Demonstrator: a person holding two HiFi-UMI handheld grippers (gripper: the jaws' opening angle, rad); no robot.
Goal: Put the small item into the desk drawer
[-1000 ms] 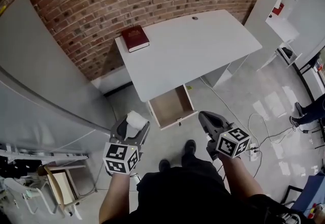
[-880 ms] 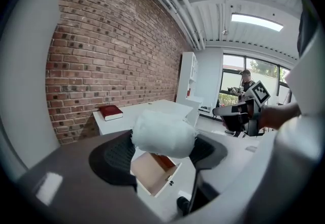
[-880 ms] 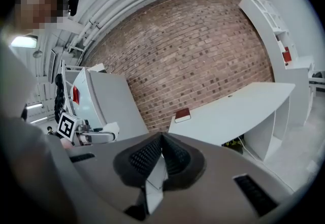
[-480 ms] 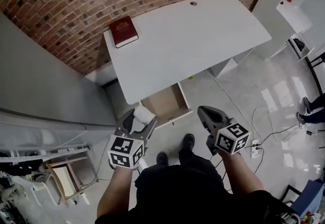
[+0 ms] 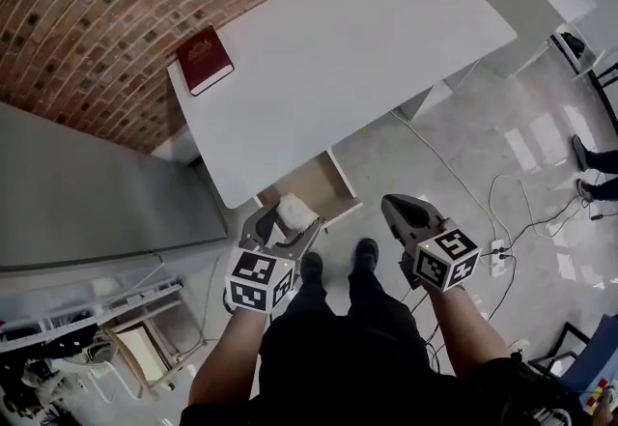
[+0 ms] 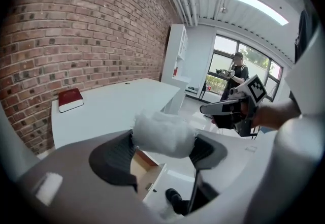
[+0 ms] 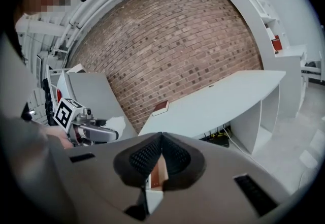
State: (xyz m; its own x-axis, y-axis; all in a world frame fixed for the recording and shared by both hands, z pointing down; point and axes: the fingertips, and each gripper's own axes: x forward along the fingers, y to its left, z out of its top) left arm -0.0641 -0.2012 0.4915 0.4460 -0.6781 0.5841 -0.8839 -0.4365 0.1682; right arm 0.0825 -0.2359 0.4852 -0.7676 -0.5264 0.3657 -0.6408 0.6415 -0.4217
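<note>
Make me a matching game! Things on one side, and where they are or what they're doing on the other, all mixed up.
Things:
1. red book
2. drawer
3. white fluffy item
4. right hand-held gripper

States:
A. jaws shut, nothing between them
B. pulled open under the desk
C. lying on the desk near the brick wall
D. clamped in the left hand-held gripper

Pairs: 1-C, 2-B, 3-D, 4-A

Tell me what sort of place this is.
Probably an office or study room: a white desk with an open drawer stands against a brick wall, white shelving beside it, and a power strip with cables lies on the floor.
</note>
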